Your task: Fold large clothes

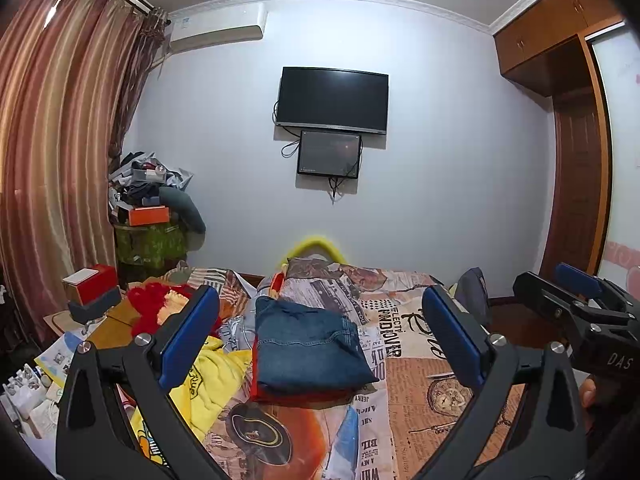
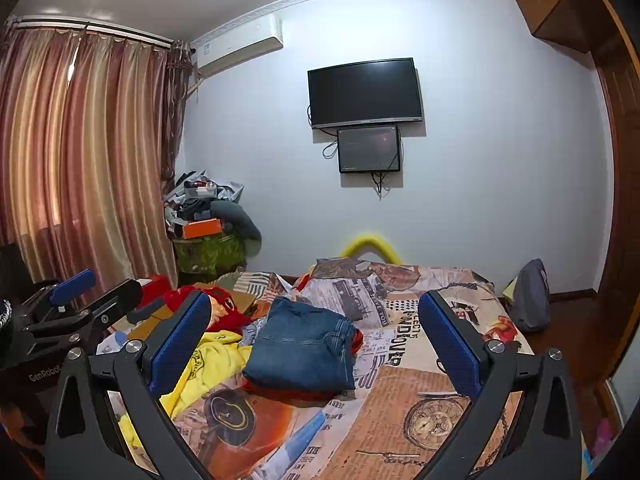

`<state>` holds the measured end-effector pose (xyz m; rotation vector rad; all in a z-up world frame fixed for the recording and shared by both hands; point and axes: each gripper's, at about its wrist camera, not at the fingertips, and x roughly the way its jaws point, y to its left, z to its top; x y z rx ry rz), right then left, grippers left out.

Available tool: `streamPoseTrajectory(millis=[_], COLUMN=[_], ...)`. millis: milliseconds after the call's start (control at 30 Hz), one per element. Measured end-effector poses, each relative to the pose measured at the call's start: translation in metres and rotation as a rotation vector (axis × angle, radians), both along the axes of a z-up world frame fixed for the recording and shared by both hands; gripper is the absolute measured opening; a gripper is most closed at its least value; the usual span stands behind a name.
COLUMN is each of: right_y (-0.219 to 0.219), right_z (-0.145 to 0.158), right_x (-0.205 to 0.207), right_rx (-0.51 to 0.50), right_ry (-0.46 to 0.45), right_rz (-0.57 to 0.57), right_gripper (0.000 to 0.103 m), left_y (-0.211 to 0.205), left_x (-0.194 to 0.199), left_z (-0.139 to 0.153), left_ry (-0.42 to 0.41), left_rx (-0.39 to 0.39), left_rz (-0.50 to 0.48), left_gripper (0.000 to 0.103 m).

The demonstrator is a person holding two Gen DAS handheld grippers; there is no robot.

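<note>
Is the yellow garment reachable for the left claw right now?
Probably yes: the left claw is open and holds nothing, and the yellow garment lies uncovered on the bed, beside the folded jeans.

folded jeans blue denim cloth, matt, yellow garment soft fleecy cloth, bedsheet printed cotton-like cloth (newspaper pattern), gripper pads blue textured rubbery plastic, arms matt black, TV glossy screen, wardrobe varnished wood

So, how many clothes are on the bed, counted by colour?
Blue: 1, folded jeans
Red-orange: 1, folded garment under the jeans
Yellow: 1, unfolded garment
Red: 1, fluffy garment
Total: 4
</note>
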<state>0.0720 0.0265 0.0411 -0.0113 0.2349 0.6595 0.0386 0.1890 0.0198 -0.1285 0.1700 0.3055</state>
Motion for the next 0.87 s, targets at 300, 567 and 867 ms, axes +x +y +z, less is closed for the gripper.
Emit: streamPoseTrajectory(millis=[300, 567, 867], right_y=[0.0004, 0.0015, 0.0033], right_z=[-0.0015, -0.0019, -0.0019], right_x=[0.0008, 0.0012, 0.0022], right_rx=[0.001, 0.003, 0.001], right_ry=[0.005, 0.007, 0.015], right_rz=[-0.019, -0.027, -0.034], right_gripper=[0.103, 0.103, 0.103], left_y=[0.0036, 0.0069, 0.0061], left_x=[0.0009, 0.0017, 0.0033], left_z=[-0.0009, -0.0016, -0.0047], left_ry=[0.006, 0.011, 0.024], left_rx=[-0.014, -0.027, -0.023], left_rz=[-0.028, -0.037, -0.044], left_gripper=[0.102, 0.102, 0.102])
